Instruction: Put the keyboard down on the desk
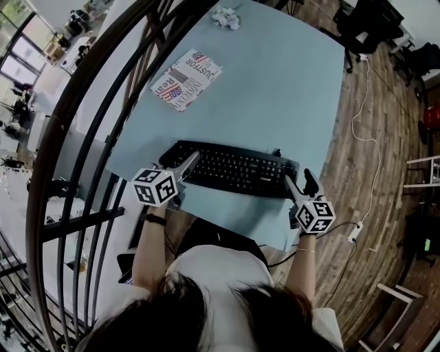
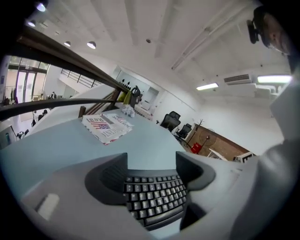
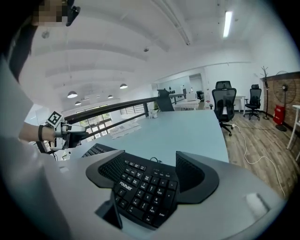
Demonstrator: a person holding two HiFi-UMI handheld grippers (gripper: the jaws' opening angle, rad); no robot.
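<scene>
Plainly legible on the black keyboard [image 1: 230,168] is the white brand name "Founder", printed beside the number pad and read best in the right gripper view. On the folded newspaper [image 1: 187,79] the words "Real" and "JUSTOR" can be made out next to two stars-and-stripes flag prints; the smaller print is too fine to be read.

The keyboard is seen over the near part of the light blue table [image 1: 289,89], lying parallel to the table's front edge and just inside it. Whether its underside is touching the tabletop cannot be told. Its left end is taken by the left hand-held gripper [image 1: 189,161] and its number-pad end by the right hand-held gripper [image 1: 297,180]. Each gripper's jaws are spread wide and closed against the keyboard's front and back edges (the key rows fill the whole gap between them in both gripper views).

Beyond the keyboard a broad stretch of bare tabletop is left before the newspaper, which lies well apart toward the far left. A crumpled paper ball [image 1: 225,18] sits at the far edge. The table's left side is bordered closely by a dark curved railing [image 1: 89,137]. To the right the tabletop ends shortly past the right gripper, and wood flooring is seen there with a white cable [image 1: 361,117] trailing across it. Black office chairs [image 3: 224,105] stand well back from the table's far end.
</scene>
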